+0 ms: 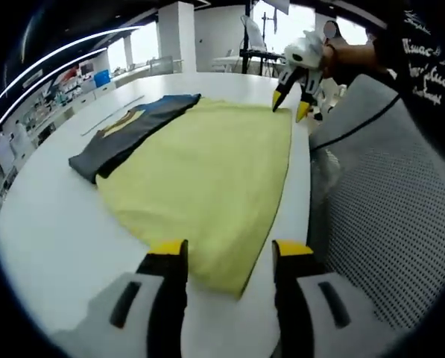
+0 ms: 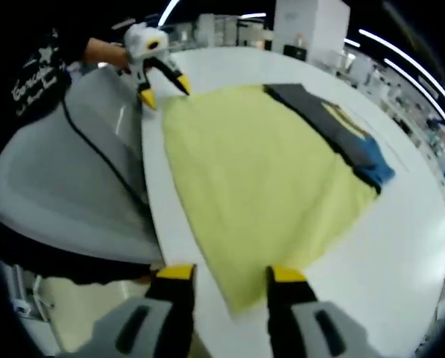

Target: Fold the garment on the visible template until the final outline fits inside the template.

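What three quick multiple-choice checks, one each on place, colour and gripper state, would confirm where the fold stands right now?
1. Where does the dark garment lie?
A. along one edge of the yellow cloth
B. on the chair
C. held between jaws

2. What colour is the big cloth on the table?
A. red
B. yellow
C. white

3. How do the left gripper and right gripper stand?
A. both shut on cloth
B. one open, one shut
C. both open, a cloth corner lying between the jaws

Answers: 1 A, it lies flat, overlapped by the cloth's far edge. 2 B, pale yellow in both views. 3 C, each view shows a clear gap between its jaw tips.
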